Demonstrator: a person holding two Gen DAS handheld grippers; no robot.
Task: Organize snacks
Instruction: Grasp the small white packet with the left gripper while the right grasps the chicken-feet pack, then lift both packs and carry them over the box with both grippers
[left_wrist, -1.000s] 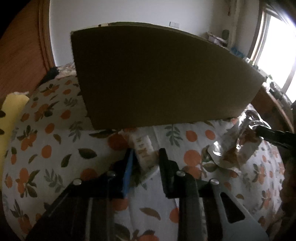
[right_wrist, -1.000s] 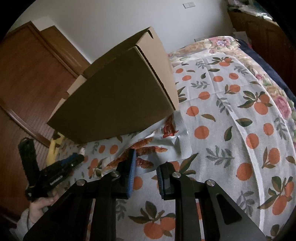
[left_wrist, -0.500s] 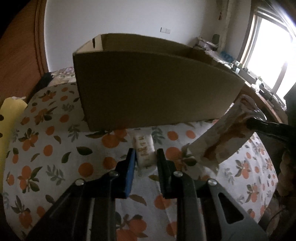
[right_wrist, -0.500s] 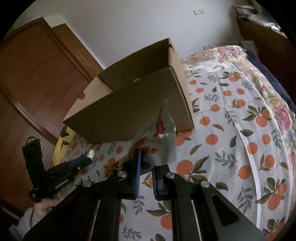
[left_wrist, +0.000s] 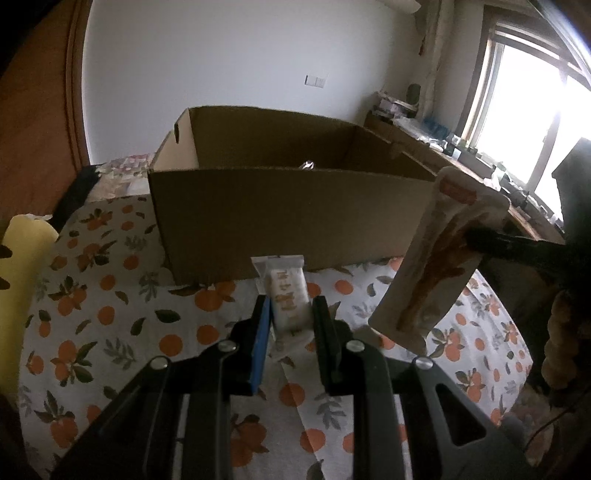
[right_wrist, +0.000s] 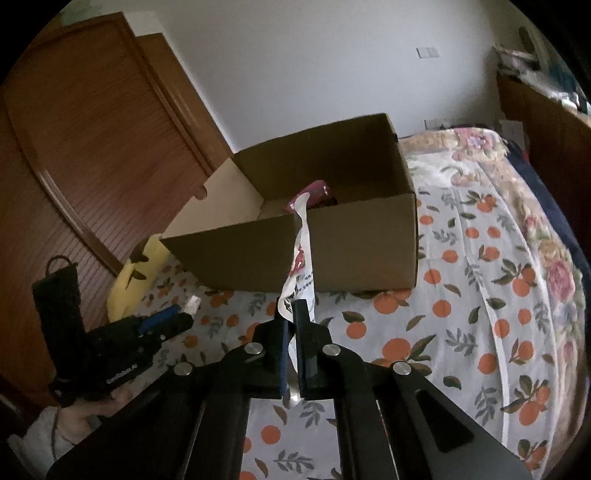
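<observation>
Claws both loaded: your left claw is gripping a small white snack pack, your right claw is pinching shut on a flat snack pouch, with the cardboard box just ahead.

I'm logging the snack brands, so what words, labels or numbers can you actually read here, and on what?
Nothing reads clearly enough to quote.
Small white packet in the left gripper: orange print, too blurred to read.
Long flat packet in the right gripper: red mark and dark print, too small to read.
Left gripper body, seen from the right wrist: a white label, too small to read.
Cardboard box: no print visible.
</observation>
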